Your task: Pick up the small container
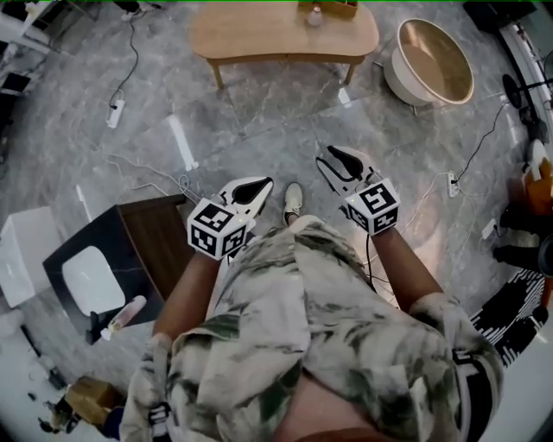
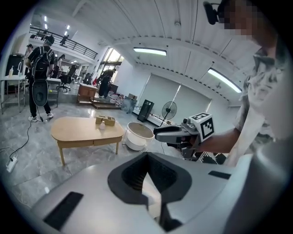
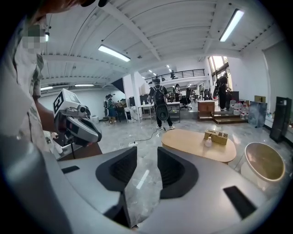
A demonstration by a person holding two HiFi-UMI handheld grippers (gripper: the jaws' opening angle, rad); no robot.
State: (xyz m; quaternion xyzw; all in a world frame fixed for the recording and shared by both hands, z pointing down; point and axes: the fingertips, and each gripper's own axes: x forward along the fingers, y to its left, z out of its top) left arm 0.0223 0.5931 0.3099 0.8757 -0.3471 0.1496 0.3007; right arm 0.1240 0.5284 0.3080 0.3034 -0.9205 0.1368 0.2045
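The small container point(image 1: 316, 15) is a little white bottle standing on the light wooden table point(image 1: 259, 39) far ahead of me, next to a wooden box point(image 1: 333, 7). It also shows as the small container point(image 2: 101, 124) in the left gripper view and the small container point(image 3: 208, 141) in the right gripper view. My left gripper point(image 1: 257, 188) hangs over the floor with its tips together and nothing in them; its tips point(image 2: 146, 155) meet. My right gripper point(image 1: 335, 161) is beside it, open, with bare floor showing through the gap point(image 3: 147, 157). Both are well short of the table.
A large round white tub point(image 1: 432, 62) stands to the right of the table. A dark side table point(image 1: 147, 237) with a white tray is at my left. Power strips point(image 1: 114, 112) and cables lie on the grey floor. People point(image 3: 160, 107) stand in the background.
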